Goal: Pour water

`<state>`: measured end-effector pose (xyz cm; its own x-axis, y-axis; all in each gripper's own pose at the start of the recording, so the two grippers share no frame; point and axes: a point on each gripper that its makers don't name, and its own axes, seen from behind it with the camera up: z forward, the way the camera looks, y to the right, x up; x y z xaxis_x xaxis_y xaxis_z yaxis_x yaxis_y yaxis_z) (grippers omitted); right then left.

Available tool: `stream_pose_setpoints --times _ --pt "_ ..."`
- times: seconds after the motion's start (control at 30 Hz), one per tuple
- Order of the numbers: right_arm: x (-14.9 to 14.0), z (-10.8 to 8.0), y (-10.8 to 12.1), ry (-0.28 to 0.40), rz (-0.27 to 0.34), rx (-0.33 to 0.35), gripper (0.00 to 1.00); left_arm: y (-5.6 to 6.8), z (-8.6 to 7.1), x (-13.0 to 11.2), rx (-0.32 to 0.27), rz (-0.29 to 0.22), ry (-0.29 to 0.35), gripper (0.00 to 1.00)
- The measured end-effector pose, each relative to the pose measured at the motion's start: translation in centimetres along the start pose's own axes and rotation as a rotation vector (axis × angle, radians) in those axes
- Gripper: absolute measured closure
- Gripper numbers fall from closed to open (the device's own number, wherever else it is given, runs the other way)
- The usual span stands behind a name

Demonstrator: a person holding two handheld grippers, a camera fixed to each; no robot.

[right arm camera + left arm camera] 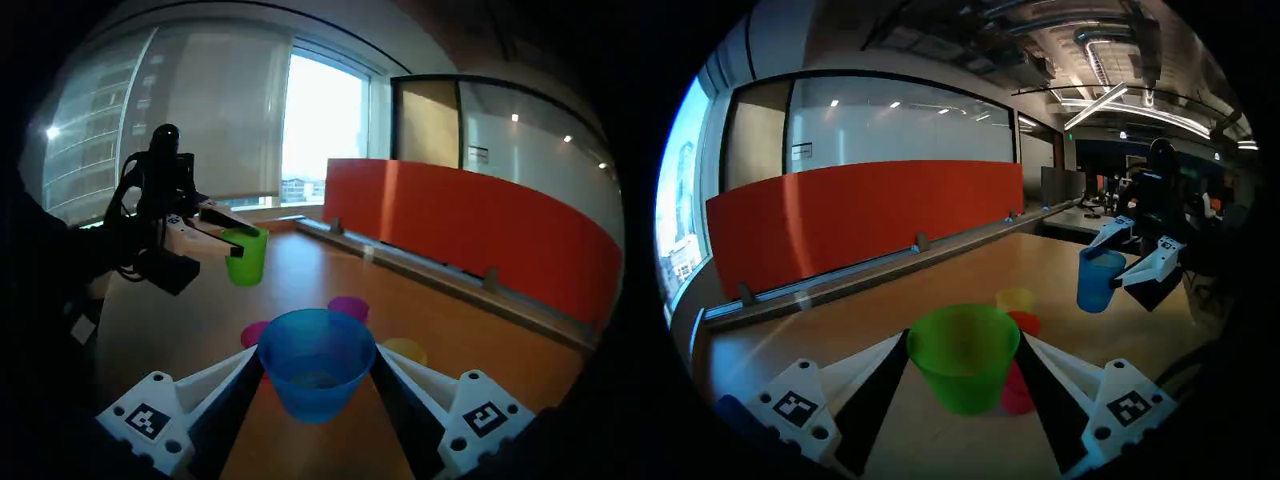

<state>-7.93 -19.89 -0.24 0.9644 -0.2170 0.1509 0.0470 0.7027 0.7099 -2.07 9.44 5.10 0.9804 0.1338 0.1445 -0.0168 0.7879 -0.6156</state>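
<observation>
green cup (964, 364): translucent, held upright, aloft | blue cup (316, 372): translucent, held upright, aloft; a little water (314, 382) possibly seen inside

Low over the bench (976, 272), left gripper view faces the red partition (864, 208), right gripper view the window (324, 128); both share that partition.

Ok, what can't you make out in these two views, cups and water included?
Contents of the green cup: left gripper view, the tinted wall blurs any water level.
Contents of the blue cup: right gripper view, there is a faint patch at the bottom, water or not unclear.
The red cup: left gripper view, lower part hidden behind the green cup.
The pink cup: right gripper view, partly covered by the right tool.
</observation>
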Motion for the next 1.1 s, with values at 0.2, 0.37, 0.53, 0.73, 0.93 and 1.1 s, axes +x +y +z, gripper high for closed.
stream_pose_setpoints --times 0.2,0.37,0.53,0.73,0.93,1.1 --pt "0.9 0.0 -0.5 0.018 -0.012 0.001 0.08 0.5 -0.4 0.9 -0.007 0.001 0.028 0.10" --pt "1.5 0.0 -0.9 0.040 -0.011 0.006 0.08 1.1 -0.7 1.4 -0.015 0.006 0.040 0.10" --pt "2.3 0.0 -1.2 0.076 -0.006 0.012 0.09 1.8 -0.9 1.6 -0.030 0.010 0.046 0.09" --pt "3.7 0.0 -1.5 0.127 -0.007 0.012 0.09 2.5 -1.1 1.8 -0.042 0.022 0.054 0.10" --pt "5.4 -0.2 -1.4 0.182 -0.004 0.003 0.09 3.5 -1.2 2.1 -0.061 0.027 0.066 0.10" --pt "5.9 -0.2 -1.1 0.197 -0.006 -0.005 0.09 4.1 -1.4 2.3 -0.069 0.038 0.074 0.10"
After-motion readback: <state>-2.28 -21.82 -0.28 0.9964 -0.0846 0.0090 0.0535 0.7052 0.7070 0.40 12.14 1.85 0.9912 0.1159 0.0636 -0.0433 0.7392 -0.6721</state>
